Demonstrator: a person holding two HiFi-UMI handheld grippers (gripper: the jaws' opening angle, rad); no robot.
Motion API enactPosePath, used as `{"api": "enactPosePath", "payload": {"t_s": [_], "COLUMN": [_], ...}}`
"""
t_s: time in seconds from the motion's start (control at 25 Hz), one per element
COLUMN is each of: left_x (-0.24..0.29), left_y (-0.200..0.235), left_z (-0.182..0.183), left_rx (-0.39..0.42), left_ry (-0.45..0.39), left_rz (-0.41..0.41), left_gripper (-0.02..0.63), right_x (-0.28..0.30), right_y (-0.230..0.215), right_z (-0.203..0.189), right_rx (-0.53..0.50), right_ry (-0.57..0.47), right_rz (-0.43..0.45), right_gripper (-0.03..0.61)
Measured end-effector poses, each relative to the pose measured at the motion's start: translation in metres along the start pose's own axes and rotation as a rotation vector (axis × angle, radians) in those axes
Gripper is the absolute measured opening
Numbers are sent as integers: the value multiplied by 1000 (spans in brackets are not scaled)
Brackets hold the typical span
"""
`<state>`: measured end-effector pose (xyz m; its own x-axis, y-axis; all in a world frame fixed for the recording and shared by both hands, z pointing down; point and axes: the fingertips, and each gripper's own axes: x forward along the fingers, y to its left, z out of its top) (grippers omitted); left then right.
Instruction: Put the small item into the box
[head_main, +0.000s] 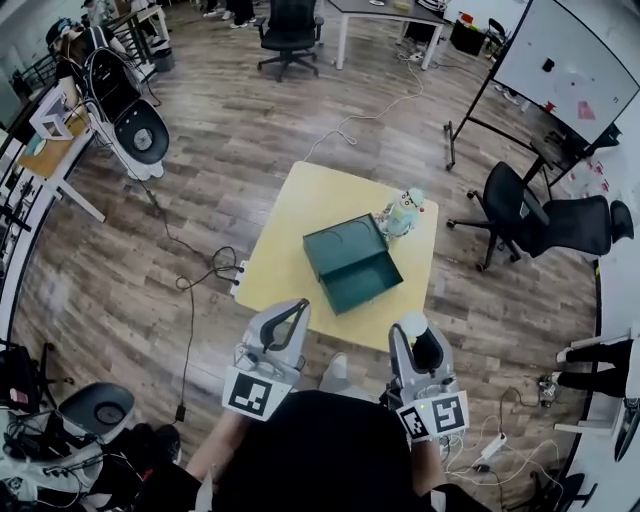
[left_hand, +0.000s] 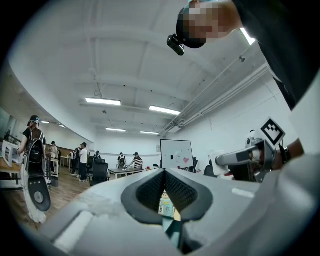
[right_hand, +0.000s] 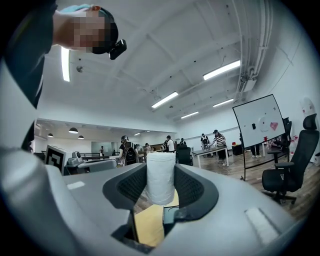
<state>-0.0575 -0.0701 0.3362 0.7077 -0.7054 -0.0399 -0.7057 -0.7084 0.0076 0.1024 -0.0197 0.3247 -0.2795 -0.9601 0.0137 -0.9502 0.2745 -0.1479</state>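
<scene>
Box (head_main: 352, 265) is sitting at the middle of the table (head_main: 290, 215), with a figure (head_main: 402, 213) standing just behind its right corner. I am holding my left tool (head_main: 296, 312) and right tool (head_main: 414, 337) at the table's near edge, left and right of the box, a roll (right_hand: 160, 177) standing between the right tool's jaws.

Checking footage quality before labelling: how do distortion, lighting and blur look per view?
Head view: bent edges, even light, yellow table and green box sharp. Left gripper view: heavy fisheye, black corners, jaws soft. Right gripper view: same fisheye, bright ceiling strips, white roll crisp.
</scene>
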Motion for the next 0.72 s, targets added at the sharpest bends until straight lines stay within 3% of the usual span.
{"api": "enactPosePath", "payload": {"t_s": [0.36, 0.72], "left_x": [45, 59], "left_y": [-10, -23], "left_z": [0, -16], "left_rx": [18, 6], "left_ry": [-16, 34], "left_rz": [103, 169], "left_gripper": [2, 2], "right_x": [30, 48], "right_y": [-53, -77], "right_z": [6, -3], "right_rx": [-4, -1], "right_ry": [8, 57], "right_rz": [104, 190], "right_gripper": [173, 173]}}
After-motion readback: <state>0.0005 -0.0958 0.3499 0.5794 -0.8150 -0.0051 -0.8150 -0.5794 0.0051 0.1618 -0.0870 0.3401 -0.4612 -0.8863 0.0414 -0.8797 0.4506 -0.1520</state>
